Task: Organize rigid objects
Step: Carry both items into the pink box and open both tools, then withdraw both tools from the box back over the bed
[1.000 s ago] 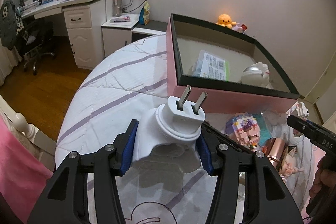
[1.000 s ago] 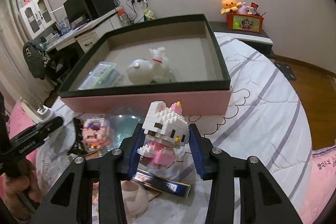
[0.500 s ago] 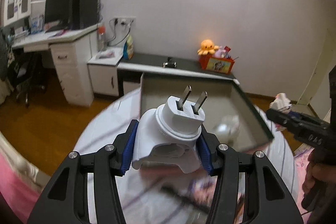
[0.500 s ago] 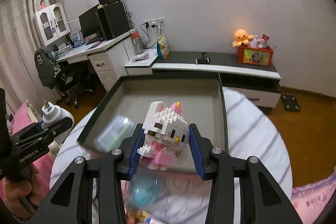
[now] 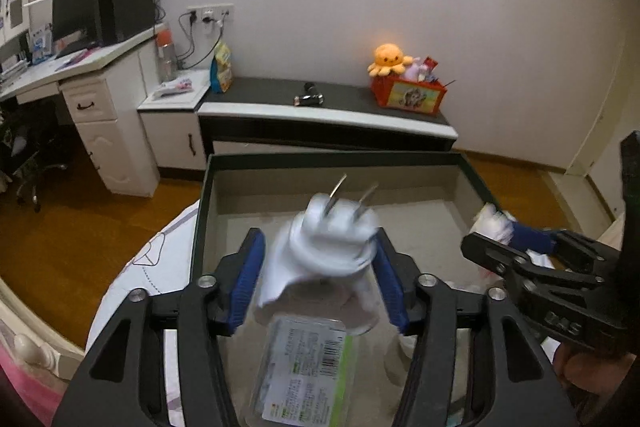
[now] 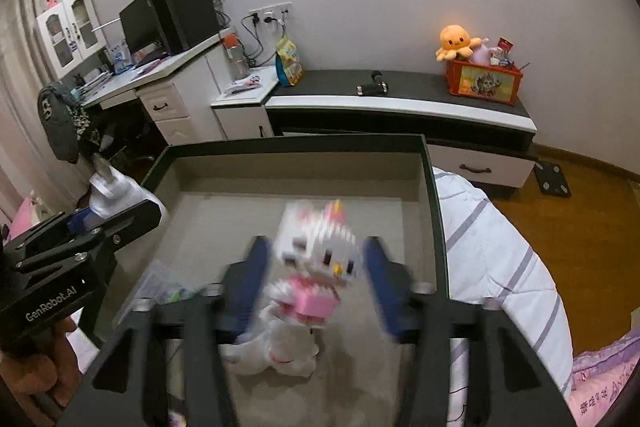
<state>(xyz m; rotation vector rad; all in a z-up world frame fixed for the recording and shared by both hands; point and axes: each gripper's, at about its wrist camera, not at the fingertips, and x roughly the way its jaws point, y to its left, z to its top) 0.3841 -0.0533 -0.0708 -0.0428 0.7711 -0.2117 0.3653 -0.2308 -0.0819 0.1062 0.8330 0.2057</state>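
In the left wrist view a white two-pin plug adapter (image 5: 332, 239) is blurred between the blue pads of my left gripper (image 5: 319, 241). Its jaws are opening and a gap shows beside the plug. In the right wrist view a white-and-pink block cat figure (image 6: 316, 263), also blurred, sits between the pads of my right gripper (image 6: 316, 247). Those jaws are opening too, and both pads stand clear of the figure. Both grippers hang over the open box (image 5: 328, 158) with a dark green rim (image 6: 296, 141).
Inside the box lie a labelled plastic packet (image 5: 304, 367) and a white plush bunny (image 6: 276, 347). The box rests on a bed with a striped sheet (image 6: 488, 259). Behind stand a low cabinet (image 5: 328, 115) with an orange octopus plush (image 5: 388, 57) and a desk (image 5: 92, 67).
Both grippers came up from in front of the box to over its inside. Their jaws widened, and the plug and the block figure came loose from the pads.
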